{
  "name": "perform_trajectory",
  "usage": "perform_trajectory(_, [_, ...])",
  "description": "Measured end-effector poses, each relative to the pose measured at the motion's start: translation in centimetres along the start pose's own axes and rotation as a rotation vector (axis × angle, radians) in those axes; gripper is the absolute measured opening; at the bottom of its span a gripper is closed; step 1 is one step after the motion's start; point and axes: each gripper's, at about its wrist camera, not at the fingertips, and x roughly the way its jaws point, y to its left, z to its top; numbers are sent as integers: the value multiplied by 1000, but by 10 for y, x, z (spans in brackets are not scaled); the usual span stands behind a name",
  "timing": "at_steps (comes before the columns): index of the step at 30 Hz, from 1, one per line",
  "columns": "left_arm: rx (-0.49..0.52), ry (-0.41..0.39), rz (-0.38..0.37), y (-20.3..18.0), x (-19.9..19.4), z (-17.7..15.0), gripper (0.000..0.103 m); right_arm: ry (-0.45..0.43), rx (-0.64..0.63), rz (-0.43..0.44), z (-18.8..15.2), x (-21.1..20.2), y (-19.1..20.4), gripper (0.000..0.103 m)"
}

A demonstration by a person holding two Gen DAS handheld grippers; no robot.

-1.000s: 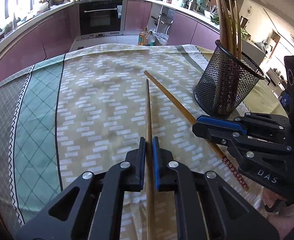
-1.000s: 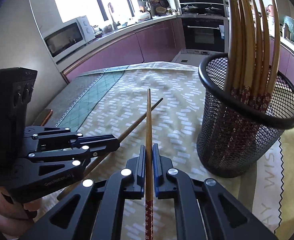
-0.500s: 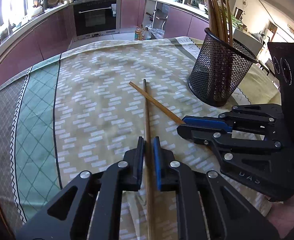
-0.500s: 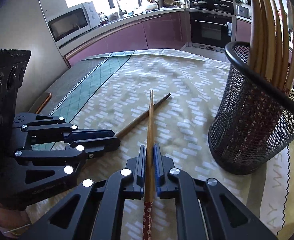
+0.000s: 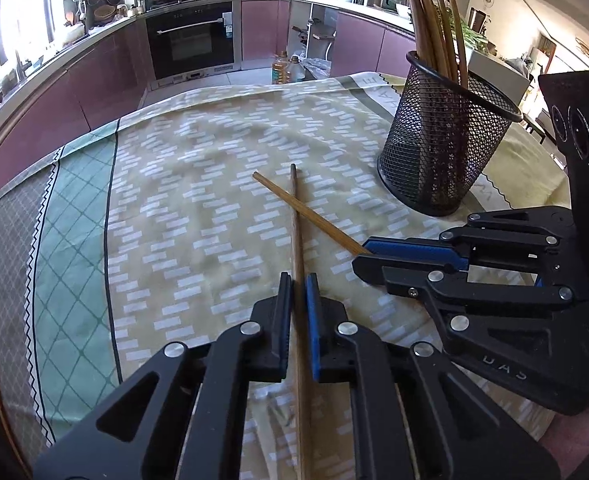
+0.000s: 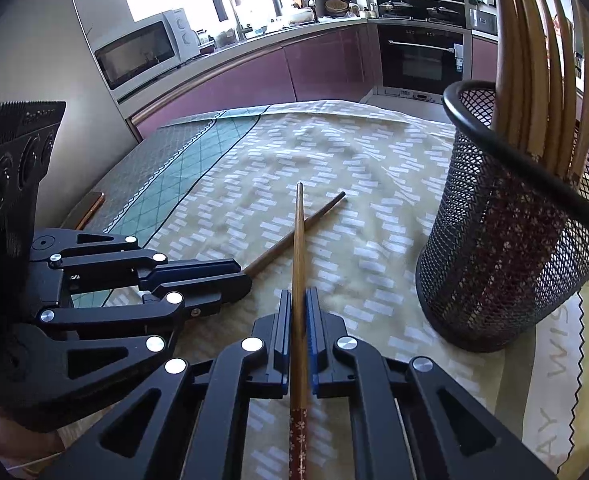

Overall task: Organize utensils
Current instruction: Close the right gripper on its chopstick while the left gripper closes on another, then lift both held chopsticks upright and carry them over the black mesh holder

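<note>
I am holding two thin brown wooden chopsticks now, one in each hand. The left tongs (image 5: 299, 296) are pressed together and pinching the plain wooden chopstick (image 5: 297, 232), which is pointing forward from the jaws toward the middle of the table. The right tongs (image 6: 299, 312) are also pressed together, pinching the other wooden chopstick with a red flowered end (image 6: 299, 248). In both views the two sticks are crossing each other near their far tips, above the yellow patterned tablecloth (image 5: 198, 184); I cannot tell if they are touching each other or the cloth.

The black round wire-mesh holder (image 6: 510, 256) is standing on the table near the right tongs, and several long wooden chopsticks (image 6: 534, 60) are already standing inside it, leaning to one side.

I am judging the next step as bringing these two sticks over the rim and dropping them in. What could go wrong: each stick is gripped far from its tip, so the long free part can swing and hit the rim or the sticks already inside. The holder looks light, so a push from the side may tip it over. The crossed sticks may also catch on each other if I am moving one hand alone. A thin round stick can also rotate or slip between the flat pads.
</note>
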Motion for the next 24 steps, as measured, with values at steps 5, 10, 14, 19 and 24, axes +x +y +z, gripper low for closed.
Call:
perform_trajectory(5, [-8, -6, -13, 0, -2, -1, 8, -22, 12, 18, 0, -7, -3, 6])
perform_trajectory(10, [-12, -22, -26, -1, -9, -1, 8, -46, 19, 30, 0, -17, -4, 6])
perform_trajectory(14, [-17, -37, -32, 0, -17, -1, 8, -64, 19, 38, 1, -23, -2, 6])
perform_trajectory(19, [-24, -58, -47, 2, -28, 0, 8, -95, 26, 57, 0, -35, -3, 6])
perform_trajectory(24, [-33, -89, -77, 4, -44, 2, 8, -142, 23, 67, 0, -54, -3, 6])
